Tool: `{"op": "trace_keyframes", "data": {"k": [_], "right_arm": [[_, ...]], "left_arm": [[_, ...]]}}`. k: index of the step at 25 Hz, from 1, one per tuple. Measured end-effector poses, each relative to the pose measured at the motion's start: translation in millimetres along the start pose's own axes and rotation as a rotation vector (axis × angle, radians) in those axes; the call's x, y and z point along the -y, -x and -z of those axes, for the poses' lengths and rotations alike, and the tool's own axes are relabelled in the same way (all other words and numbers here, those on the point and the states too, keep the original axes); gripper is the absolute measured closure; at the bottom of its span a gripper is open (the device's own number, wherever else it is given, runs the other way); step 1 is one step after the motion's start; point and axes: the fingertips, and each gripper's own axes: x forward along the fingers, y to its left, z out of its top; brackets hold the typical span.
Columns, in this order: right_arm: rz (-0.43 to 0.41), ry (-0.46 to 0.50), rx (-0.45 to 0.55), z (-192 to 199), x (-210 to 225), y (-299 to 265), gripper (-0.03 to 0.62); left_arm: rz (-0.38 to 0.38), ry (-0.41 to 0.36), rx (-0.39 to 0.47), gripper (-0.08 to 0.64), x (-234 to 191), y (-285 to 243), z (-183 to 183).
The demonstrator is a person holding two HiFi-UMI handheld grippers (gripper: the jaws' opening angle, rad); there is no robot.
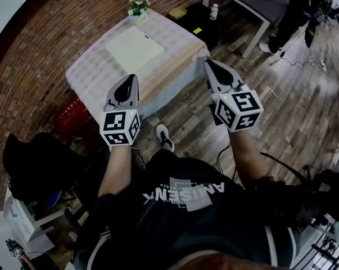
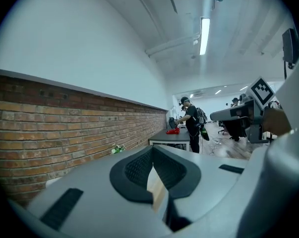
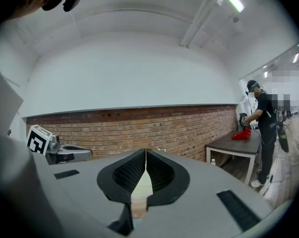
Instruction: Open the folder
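Observation:
A cream folder lies closed and flat on the table with the pale checked cloth, ahead of me. My left gripper is held short of the table's near edge, jaws together with nothing between them; in the left gripper view the tips meet. My right gripper hovers off the table's right corner, also shut and empty; its tips meet in the right gripper view. Neither gripper touches the folder.
A small flower pot stands at the table's far edge. Behind it sits a dark cabinet with a bottle. A person works at a grey table at the back right. A red crate sits under the table, a black chair at my left.

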Motion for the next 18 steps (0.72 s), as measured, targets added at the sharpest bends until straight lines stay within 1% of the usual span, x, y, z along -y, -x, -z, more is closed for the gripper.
{"op": "trace_keyframes", "data": {"k": [7, 9, 12, 18], "right_arm": [[0.011, 0.04, -0.013, -13.8, 13.4, -56.3, 0.551], [0.015, 0.039, -0.029, -12.1, 21.2, -77.7, 0.551], [0.013, 0.03, -0.052, -8.3, 27.6, -108.5, 0.551], [0.006, 0.025, -0.06, -13.8, 31.2, -169.2, 0.551]], "left_arm": [[0.029, 0.033, 0.029, 0.546, -34.4, -54.0, -4.0], [0.027, 0.023, 0.035, 0.546, -47.3, -70.5, -6.4], [0.018, 0.019, 0.017, 0.546, -70.2, -94.6, -1.6], [0.035, 0.012, -0.005, 0.546, -110.5, -132.6, 3.6]]}}
